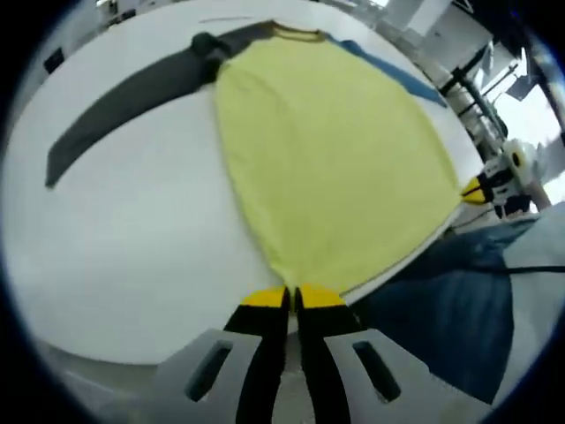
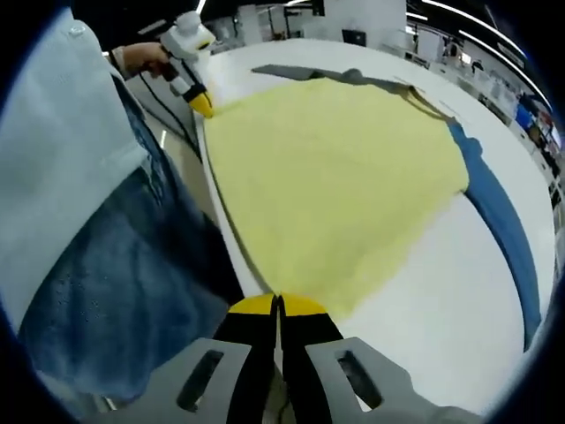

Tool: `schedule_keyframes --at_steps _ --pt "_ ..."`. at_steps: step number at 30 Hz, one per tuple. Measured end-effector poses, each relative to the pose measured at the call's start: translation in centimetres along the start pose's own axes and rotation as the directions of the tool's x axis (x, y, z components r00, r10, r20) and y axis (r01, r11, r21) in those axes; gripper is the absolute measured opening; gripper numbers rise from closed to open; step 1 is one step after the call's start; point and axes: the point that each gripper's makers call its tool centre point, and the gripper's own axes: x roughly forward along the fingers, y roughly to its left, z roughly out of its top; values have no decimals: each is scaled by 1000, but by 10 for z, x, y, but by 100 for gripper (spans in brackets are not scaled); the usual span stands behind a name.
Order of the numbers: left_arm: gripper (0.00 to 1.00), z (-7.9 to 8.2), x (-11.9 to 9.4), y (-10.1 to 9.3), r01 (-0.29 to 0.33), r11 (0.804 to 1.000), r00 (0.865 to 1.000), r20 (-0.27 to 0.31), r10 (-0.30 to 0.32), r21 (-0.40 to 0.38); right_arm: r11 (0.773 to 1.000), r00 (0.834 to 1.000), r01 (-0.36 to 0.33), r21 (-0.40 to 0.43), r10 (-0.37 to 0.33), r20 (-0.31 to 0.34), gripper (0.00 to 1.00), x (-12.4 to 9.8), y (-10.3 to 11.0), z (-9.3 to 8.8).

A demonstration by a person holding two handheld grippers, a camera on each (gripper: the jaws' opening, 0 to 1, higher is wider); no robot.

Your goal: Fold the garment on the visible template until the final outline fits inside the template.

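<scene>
- In the left gripper view, the left gripper (image 1: 292,297) has its yellow-tipped jaws pressed together on the hem corner of the yellow garment (image 1: 331,159), right at the edge of the white table (image 1: 132,265).
- From those jaws the yellow body of the garment spreads away and widens, lying flat on the table up to a collar at the far end.
- Beyond and to the left of the jaws, a dark grey sleeve (image 1: 124,102) stretches out from the shoulder across the table top; to the far right a blue sleeve (image 1: 397,75) runs along the other side.
- Off to the right of the jaws, the other gripper's yellow tip meets the opposite hem corner at the table edge.
- In the right gripper view, the right gripper (image 2: 277,305) is likewise closed down on the near hem corner of the garment (image 2: 327,168).
- Ahead and to the right, the blue sleeve (image 2: 503,230) curves along the table (image 2: 441,309); the grey sleeve (image 2: 300,71) lies at the far end.
- To the left of the jaws stands a person in blue jeans (image 2: 115,283), and farther ahead their hand holds the left gripper (image 2: 201,104) at the other hem corner.
</scene>
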Motion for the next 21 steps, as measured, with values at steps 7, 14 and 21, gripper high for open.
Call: schedule_keyframes --at_steps 7,14,21 --pt "2 -1 2 3 6 1000 1000 -6 -5 25 999 1000 6 34 -7 19 2 0 -1 1" --pt "4 0 3 9 -11 999 1000 -1 11 50 996 997 45 71 -49 55 4 -5 -3 2" --pt "8 0 1 10 -51 995 999 -2 51 85 987 990 87 131 -100 97 13 -17 -6 5"
